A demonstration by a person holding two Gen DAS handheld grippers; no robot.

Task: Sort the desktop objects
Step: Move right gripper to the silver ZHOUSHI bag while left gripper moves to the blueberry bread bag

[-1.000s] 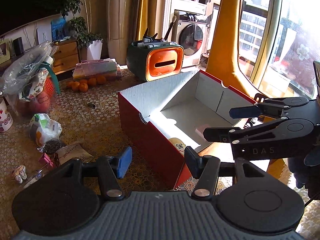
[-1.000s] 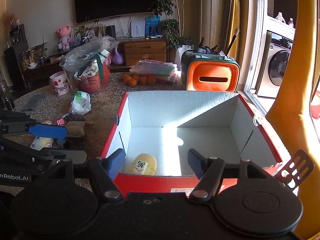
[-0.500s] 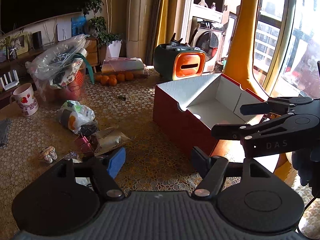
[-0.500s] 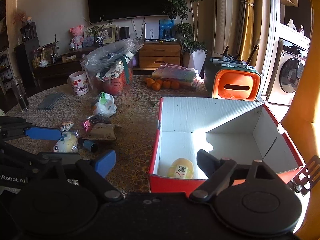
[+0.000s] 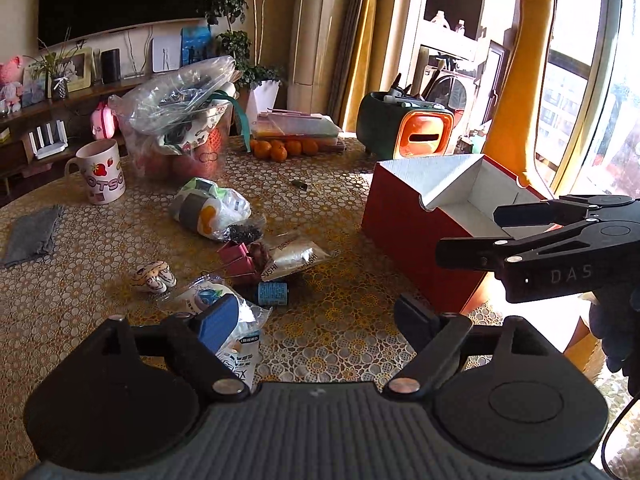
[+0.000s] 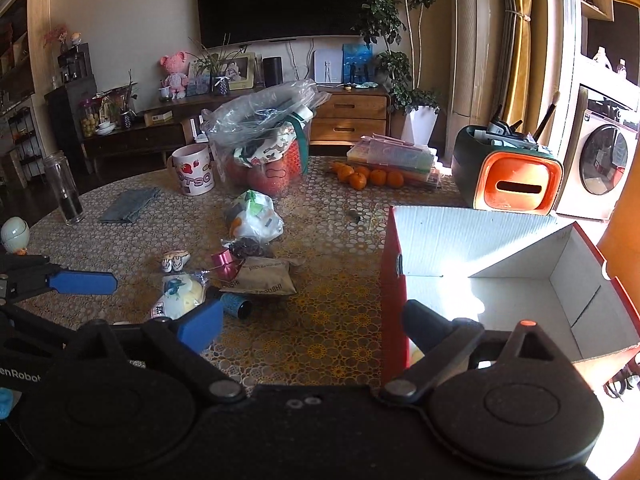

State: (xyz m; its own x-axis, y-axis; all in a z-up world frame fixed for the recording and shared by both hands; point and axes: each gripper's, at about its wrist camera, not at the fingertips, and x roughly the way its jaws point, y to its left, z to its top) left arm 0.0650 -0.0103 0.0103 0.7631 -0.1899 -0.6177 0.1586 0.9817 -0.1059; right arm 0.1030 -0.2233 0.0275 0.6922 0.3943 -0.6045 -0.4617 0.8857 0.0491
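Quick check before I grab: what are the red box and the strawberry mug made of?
Red box: looks like corrugated cardboard, with a matte red outside and fine ribbing on the white inner walls. Strawberry mug: probably glazed ceramic, white, with thick walls and printed decoration; enamel or plastic can't be ruled out.

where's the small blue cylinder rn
In both views the small blue cylinder lies on its side just in front of the sushi packet.
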